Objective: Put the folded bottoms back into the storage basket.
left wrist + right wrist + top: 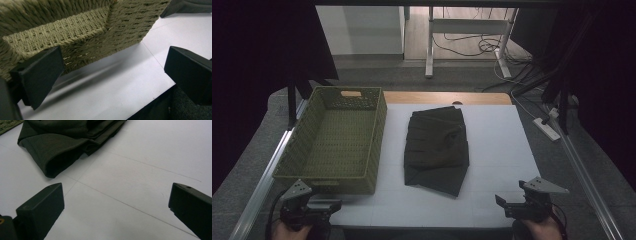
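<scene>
Both tools spread wide, holding nothing.
Left tool (324, 212) beside woven olive basket (337, 140); right tool (512, 206) near folded dark-green cloth (437, 150), long axis running away across white surface (502, 140).

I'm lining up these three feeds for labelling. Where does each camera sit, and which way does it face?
High view: above the table's near edge, looking forward and down on the woven basket, folded dark garment, both hands and grippers.
Left gripper view: rides the left gripper, facing the basket's near corner; open jaws show.
Right gripper view: rides the right gripper, facing the garment's near corner; open jaws show.
Shared: all show the garment on the white table cover.
</scene>
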